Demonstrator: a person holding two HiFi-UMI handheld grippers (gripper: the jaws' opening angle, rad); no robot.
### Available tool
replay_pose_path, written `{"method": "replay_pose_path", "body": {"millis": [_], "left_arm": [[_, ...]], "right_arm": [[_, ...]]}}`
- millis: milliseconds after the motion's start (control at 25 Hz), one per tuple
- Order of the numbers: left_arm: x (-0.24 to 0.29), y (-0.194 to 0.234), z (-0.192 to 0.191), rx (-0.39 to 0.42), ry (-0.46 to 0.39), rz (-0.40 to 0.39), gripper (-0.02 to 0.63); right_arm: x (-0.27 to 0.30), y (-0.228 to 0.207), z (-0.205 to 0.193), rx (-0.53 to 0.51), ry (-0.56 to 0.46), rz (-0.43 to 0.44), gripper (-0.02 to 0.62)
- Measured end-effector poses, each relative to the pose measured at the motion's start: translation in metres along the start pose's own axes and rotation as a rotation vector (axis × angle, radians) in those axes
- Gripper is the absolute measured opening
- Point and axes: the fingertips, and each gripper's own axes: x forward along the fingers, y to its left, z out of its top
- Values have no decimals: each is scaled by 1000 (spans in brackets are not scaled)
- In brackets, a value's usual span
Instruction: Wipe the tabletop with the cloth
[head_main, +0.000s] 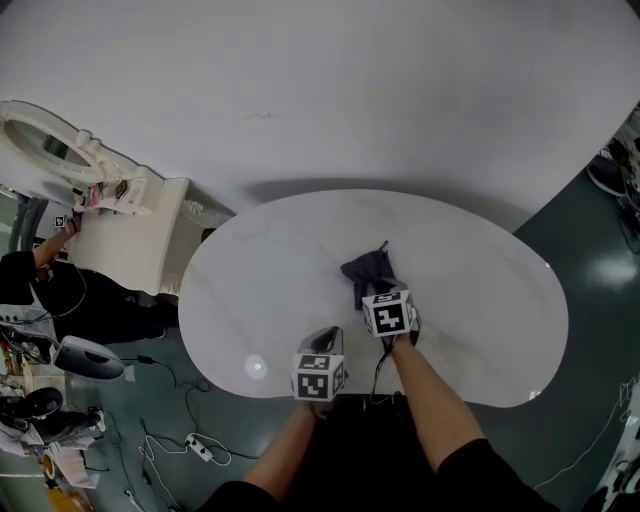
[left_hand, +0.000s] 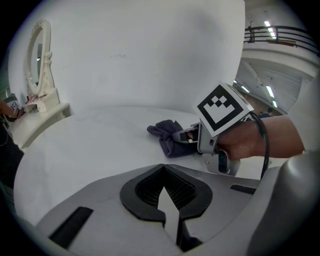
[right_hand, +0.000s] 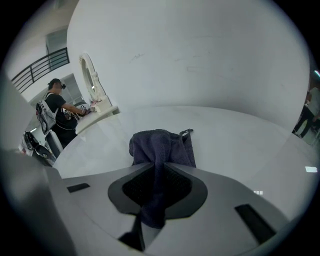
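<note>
Right gripper: 2 jaws clamped on dark blue cloth. Rest of cloth bunched on white oval tabletop, near centre. Left gripper: jaws together, nothing between, at tabletop's near edge.

White, perhaps marbled tabletop, dark cloth on it

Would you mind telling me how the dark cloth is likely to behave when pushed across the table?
Probably floppy: the cloth lies crumpled where the right claw pinches it. Likely light, bunching rather than sliding flat. The glossy table should offer little grip.
</note>
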Motion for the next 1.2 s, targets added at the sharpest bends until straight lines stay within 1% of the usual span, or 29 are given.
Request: {"method": "replay_pose_path", "body": {"millis": [360,520,800,1200], "left_arm": [[24,-54,13,121,28,-106,3],[34,-77,21,157,34,-143,3],[50,-119,22,228,57,-210,3],[67,-172,34,305,64,-280,3]], "right_arm": [[-29,-61,-21,65,-19,-81,40],[-46,-88,-29,96,-24,-111,40],[-78,-135,-52,161,-37,-182,41],[-117,-192,-80,235,-49,-256,41]]}}
